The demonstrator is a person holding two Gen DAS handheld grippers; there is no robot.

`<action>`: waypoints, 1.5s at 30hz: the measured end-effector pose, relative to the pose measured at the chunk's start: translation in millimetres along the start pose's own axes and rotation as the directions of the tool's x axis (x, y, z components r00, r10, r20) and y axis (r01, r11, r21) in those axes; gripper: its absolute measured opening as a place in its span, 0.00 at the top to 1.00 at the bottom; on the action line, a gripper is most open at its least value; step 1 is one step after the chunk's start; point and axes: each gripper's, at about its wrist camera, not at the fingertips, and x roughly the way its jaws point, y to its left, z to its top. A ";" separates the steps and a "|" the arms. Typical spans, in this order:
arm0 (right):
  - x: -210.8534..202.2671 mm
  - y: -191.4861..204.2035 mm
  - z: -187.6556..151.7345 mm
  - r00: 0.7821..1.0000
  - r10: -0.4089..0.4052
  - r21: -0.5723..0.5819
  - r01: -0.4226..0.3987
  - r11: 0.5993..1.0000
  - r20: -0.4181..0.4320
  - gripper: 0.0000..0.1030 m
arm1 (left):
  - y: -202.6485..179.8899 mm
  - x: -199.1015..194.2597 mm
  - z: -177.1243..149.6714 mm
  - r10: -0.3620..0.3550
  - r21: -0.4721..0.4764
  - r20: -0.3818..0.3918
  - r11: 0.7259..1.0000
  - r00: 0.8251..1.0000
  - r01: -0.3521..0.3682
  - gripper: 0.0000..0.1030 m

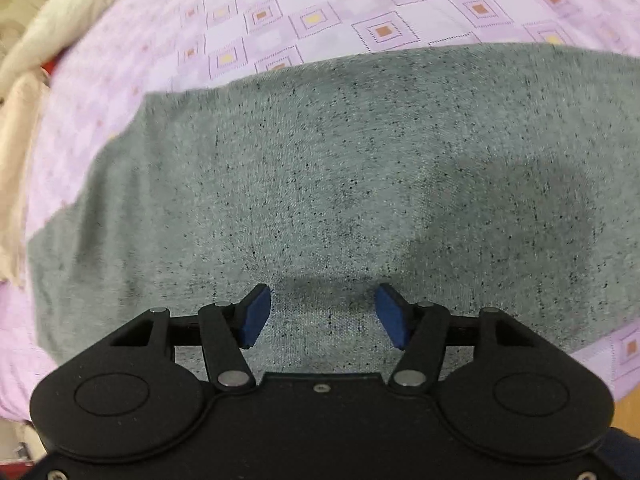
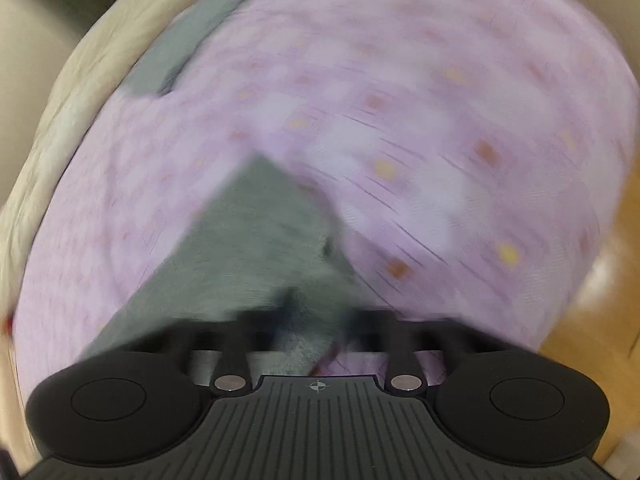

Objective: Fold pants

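The grey speckled pants point(image 1: 340, 168) lie spread flat across the purple patterned bedsheet point(image 1: 320, 8) and fill the middle of the left wrist view. My left gripper point(image 1: 323, 316) points down just above the cloth, open, its blue pads point(image 1: 256, 316) apart with nothing pinched. The right wrist view is badly blurred. In it a pointed end of the pants point(image 2: 248, 232) runs down to my right gripper point(image 2: 316, 320), and grey cloth sits between its dark fingers. The blur hides whether those pads press on the cloth. Another grey part point(image 2: 188, 40) lies at the far left.
A cream blanket point(image 1: 24, 80) is bunched along the bed's left side, and is also seen as cream bedding point(image 2: 80, 92) in the right wrist view. Wooden floor point(image 2: 600, 300) shows beyond the bed's right edge. The sheet point(image 2: 420, 120) stretches ahead of the right gripper.
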 end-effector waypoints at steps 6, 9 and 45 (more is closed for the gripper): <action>-42.8 47.3 -2.4 0.993 0.016 -0.403 0.034 0.915 0.119 0.87 | -13.1 -23.0 2.3 0.038 -0.064 0.021 0.997 0.999 -0.037 0.44; 4.0 19.0 -0.2 0.993 -0.106 -0.350 0.081 0.933 -0.054 0.71 | -23.9 -39.7 0.2 0.023 -0.102 0.047 0.995 0.999 -0.018 0.44; -1.0 28.9 42.2 0.961 0.164 -0.376 -0.240 0.895 -0.223 0.91 | -115.5 -76.7 69.9 -0.205 -0.199 0.160 0.951 0.966 0.235 0.44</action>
